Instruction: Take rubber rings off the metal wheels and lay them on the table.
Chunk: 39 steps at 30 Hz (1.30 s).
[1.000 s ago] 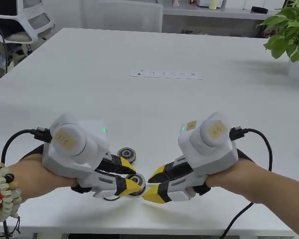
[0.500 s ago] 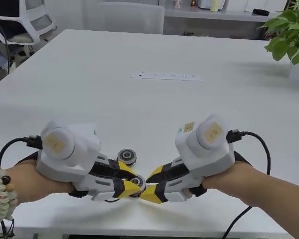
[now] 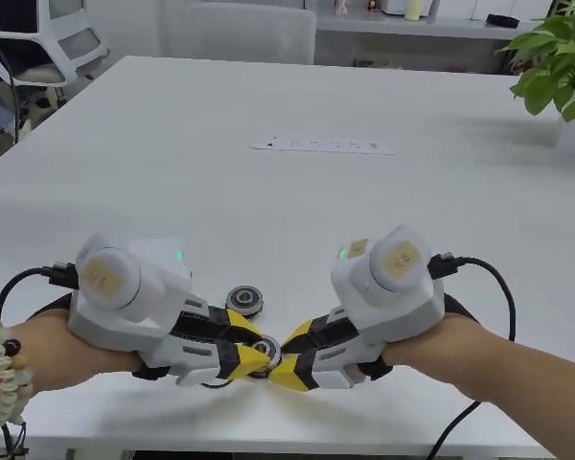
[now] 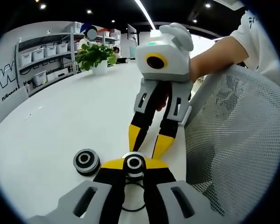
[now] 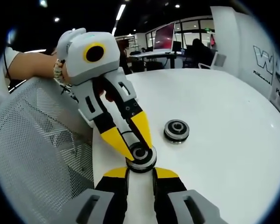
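A small metal wheel [image 3: 264, 352] with a black rubber ring sits at the table's near edge, and my left gripper [image 3: 257, 356] is shut on it; its yellow tips clamp the wheel [image 4: 134, 166] from both sides. My right gripper [image 3: 281, 362] faces it from the right, open, with its tips [image 5: 140, 174] right at the wheel's [image 5: 141, 159] rim. A second wheel [image 3: 243, 300] with its ring on lies flat just beyond them. A thin loose black ring [image 4: 130, 206] lies on the table under my left gripper's jaws.
A white power strip [image 3: 322, 147] lies mid-table. A potted plant [image 3: 556, 57] stands at the far right, with office chairs [image 3: 48, 48] beyond the far left corner. A grey mesh chair back [image 4: 233, 149] is close beside the table's near edge [image 3: 268, 443].
The two grippers have come together: a small gap between their tips a second ago has closed, and the right tips now meet the wheel. The left gripper sits slightly lower and farther left.
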### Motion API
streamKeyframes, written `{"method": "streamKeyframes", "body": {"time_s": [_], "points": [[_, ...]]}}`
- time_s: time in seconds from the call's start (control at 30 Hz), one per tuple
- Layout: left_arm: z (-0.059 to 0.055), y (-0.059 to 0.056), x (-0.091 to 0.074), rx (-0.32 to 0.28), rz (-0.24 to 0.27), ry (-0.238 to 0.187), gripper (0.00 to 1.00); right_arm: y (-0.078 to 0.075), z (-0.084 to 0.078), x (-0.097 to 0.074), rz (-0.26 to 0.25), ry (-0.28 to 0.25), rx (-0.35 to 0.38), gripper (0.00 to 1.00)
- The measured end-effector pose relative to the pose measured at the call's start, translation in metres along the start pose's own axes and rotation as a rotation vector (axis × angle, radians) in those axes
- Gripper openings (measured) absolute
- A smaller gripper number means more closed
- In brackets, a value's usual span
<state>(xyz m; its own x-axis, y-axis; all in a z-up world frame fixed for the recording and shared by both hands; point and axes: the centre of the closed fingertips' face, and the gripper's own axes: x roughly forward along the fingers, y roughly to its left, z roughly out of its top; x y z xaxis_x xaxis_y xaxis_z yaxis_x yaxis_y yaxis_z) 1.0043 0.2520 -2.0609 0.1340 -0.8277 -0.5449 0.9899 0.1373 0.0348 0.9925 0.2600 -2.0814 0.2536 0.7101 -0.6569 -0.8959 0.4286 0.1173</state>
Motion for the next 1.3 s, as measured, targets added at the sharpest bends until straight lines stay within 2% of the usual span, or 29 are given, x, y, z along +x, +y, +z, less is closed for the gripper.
{"method": "streamKeyframes", "body": {"time_s": [0.23, 0.37, 0.47, 0.57, 0.7, 0.83, 1.03, 1.07, 1.1, 1.2, 1.3], "points": [[-0.001, 0.000, -0.003, -0.007, 0.002, -0.003, 0.08, 0.000, 0.000, 0.000, 0.001, 0.003, -0.015, 0.17], [-0.001, -0.001, -0.004, 0.002, 0.008, -0.002, 0.08, 0.001, -0.001, 0.000, -0.009, 0.025, -0.074, 0.16], [-0.001, 0.000, -0.005, 0.007, 0.009, -0.003, 0.08, 0.000, -0.001, -0.001, -0.007, 0.022, -0.062, 0.16], [-0.002, 0.000, -0.006, 0.005, 0.009, -0.006, 0.08, -0.004, 0.002, -0.003, -0.017, -0.001, -0.042, 0.11], [-0.002, 0.000, -0.006, 0.005, 0.010, -0.006, 0.08, -0.003, 0.000, -0.003, -0.015, 0.019, -0.080, 0.07], [-0.003, 0.000, -0.007, 0.004, 0.010, -0.008, 0.08, -0.005, 0.000, -0.004, -0.024, 0.024, -0.086, 0.00], [-0.003, 0.000, -0.007, -0.002, 0.009, -0.014, 0.08, -0.007, -0.001, -0.003, -0.031, 0.019, -0.088, 0.00], [-0.003, 0.000, -0.008, -0.003, 0.009, -0.015, 0.08, -0.007, -0.001, -0.003, -0.032, 0.019, -0.082, 0.00], [-0.003, 0.000, -0.008, -0.004, 0.009, -0.016, 0.08, -0.008, -0.001, -0.003, -0.034, 0.019, -0.046, 0.00], [-0.003, 0.000, -0.008, -0.005, 0.009, -0.021, 0.08, -0.011, -0.003, -0.004, -0.037, 0.038, 0.118, 0.00], [-0.003, 0.000, -0.007, -0.002, 0.010, -0.019, 0.08, -0.012, -0.003, -0.004, -0.031, 0.036, 0.193, 0.00]]}}
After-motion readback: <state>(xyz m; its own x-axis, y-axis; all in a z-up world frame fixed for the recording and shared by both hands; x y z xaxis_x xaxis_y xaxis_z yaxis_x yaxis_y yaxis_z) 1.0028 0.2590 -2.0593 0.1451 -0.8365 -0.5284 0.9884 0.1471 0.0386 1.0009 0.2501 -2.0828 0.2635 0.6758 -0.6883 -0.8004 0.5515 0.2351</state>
